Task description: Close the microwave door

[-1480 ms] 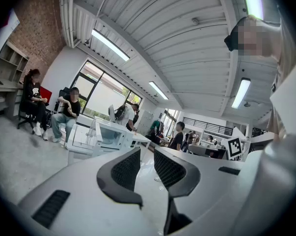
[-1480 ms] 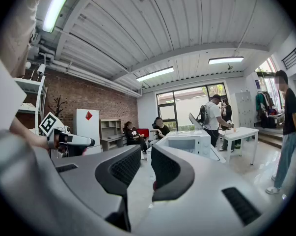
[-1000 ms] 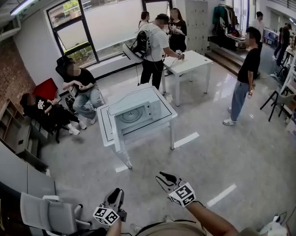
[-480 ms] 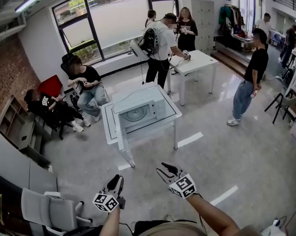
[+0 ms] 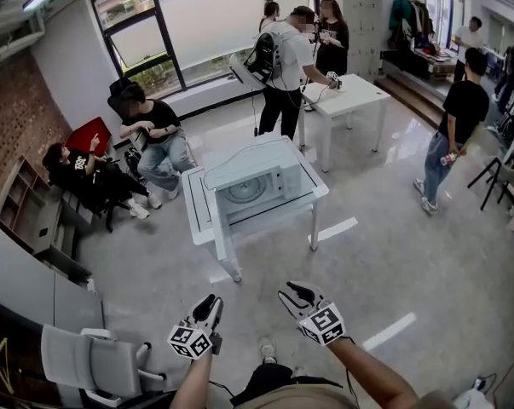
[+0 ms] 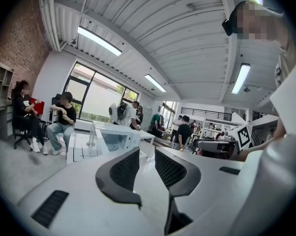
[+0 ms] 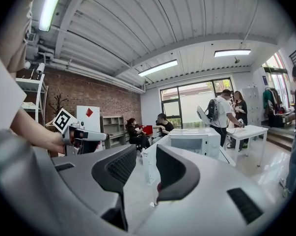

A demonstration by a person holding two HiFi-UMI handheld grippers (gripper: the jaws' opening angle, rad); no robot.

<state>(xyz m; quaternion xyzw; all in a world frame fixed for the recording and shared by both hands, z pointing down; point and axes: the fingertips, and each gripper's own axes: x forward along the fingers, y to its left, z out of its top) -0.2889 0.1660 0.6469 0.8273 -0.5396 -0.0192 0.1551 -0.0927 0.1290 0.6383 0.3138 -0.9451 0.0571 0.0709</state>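
Note:
A white microwave (image 5: 255,180) stands on a white table (image 5: 318,196) a few steps ahead, its cavity and turntable showing. Its door (image 5: 199,214) is swung open to the left. The left gripper view shows the microwave (image 6: 119,137) and its open door (image 6: 84,144) far beyond the jaws. My left gripper (image 5: 209,307) and right gripper (image 5: 292,295) hang low in front of me, well short of the table. Both are open by a narrow gap with nothing between the fingers. The right gripper view looks past its jaws at the microwave (image 7: 194,142).
Two people sit at the left by a red seat (image 5: 86,136). A person with a backpack (image 5: 282,62) stands at a second white table (image 5: 350,96). Another person (image 5: 448,130) stands at the right. A grey chair (image 5: 90,360) is at my lower left, shelves (image 5: 26,220) along the brick wall.
The microwave table has shifted slightly right and up in the head view as I move. Both grippers stay low in front, unchanged in opening.

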